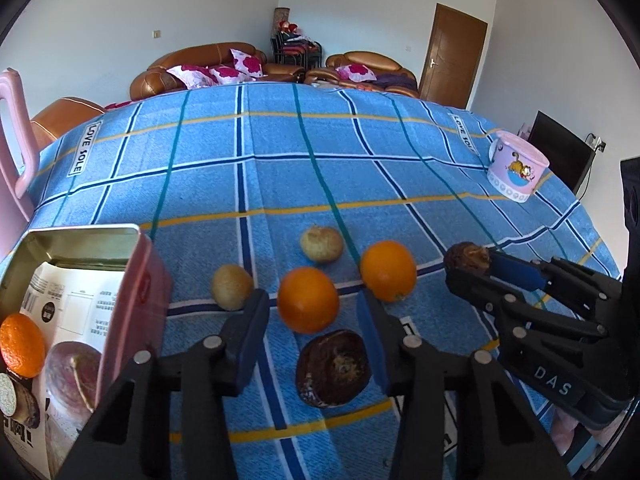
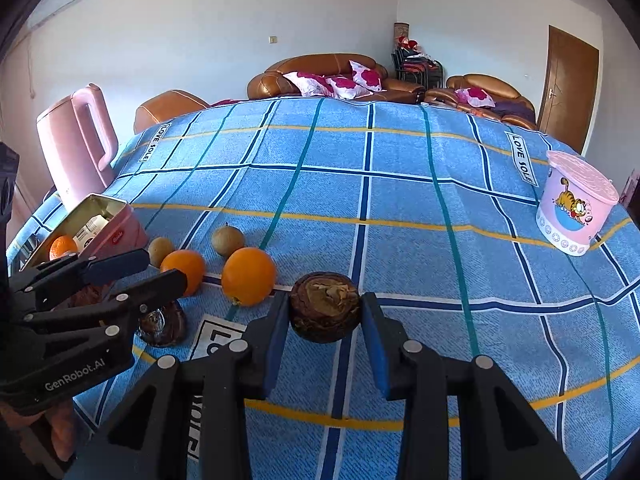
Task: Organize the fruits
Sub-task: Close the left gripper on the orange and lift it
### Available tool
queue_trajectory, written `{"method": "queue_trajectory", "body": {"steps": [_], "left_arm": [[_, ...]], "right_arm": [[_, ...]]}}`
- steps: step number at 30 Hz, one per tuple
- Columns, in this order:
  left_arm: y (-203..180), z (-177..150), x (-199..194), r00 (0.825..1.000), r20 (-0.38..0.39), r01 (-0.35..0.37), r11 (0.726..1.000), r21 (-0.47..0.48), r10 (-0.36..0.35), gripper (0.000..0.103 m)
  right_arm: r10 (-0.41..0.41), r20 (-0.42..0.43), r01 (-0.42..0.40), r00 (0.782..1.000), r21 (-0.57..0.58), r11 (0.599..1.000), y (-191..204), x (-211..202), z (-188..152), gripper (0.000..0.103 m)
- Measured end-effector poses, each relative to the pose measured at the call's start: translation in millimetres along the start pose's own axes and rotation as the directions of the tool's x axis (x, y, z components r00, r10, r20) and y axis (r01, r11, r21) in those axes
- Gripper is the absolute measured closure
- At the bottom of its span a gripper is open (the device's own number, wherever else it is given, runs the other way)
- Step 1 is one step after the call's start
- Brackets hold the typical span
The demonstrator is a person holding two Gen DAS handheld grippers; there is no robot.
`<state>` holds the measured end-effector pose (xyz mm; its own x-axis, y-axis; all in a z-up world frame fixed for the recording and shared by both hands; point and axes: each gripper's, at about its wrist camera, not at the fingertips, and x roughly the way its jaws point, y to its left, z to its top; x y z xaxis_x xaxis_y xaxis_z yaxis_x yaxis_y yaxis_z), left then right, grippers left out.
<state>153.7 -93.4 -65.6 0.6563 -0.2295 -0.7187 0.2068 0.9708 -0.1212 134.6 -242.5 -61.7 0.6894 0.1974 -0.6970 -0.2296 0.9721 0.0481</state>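
Pink tin (image 1: 120, 280), open, sits left of the left claw (image 1: 316, 320) with one orange (image 1: 22, 344) already inside. That claw's fingers flank a nearer orange (image 1: 307, 299) and a dark brown fruit (image 1: 334, 368) without pressing either. A second orange (image 1: 388, 270) lies just right of it, two small tan fruits (image 1: 232, 286) just beyond. Right claw (image 2: 325, 320) pinches another dark, round fruit (image 2: 324, 306) across its middle. It looks firm, light, rough-skinned; a grip on the widest part seems safest. The nearer orange crowds the way to the tin. A pink cartoon tub (image 2: 576, 204) stands well off right.
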Motion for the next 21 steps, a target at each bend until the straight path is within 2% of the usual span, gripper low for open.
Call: {"method": "queue_trajectory", "body": {"steps": [2,8,9,21], "left_arm": [[-2,2,5,1.0,-0.017,-0.007,1.0,0.0,0.007,0.061],[-1,4,18,0.998,-0.059,-0.019,0.999,-0.025,0.018,0.06],[0,4,18,0.998,-0.06,-0.02,0.999,-0.03,0.018,0.069],[7,3,10,1.0,-0.02,0.023,0.998,-0.055,-0.024,0.07]], "right_arm": [[0.008,-0.01,-0.008,1.0,-0.006,1.0,1,2,1,0.065],[0.024,-0.007,-0.024,1.0,-0.018,1.0,4,2,-1,0.065],[0.026,-0.009,-0.027,1.0,-0.019,0.999,4,2,-1,0.065],[0.042,0.032,-0.042,0.999,-0.018,0.999,4,-6,-2,0.065]]}}
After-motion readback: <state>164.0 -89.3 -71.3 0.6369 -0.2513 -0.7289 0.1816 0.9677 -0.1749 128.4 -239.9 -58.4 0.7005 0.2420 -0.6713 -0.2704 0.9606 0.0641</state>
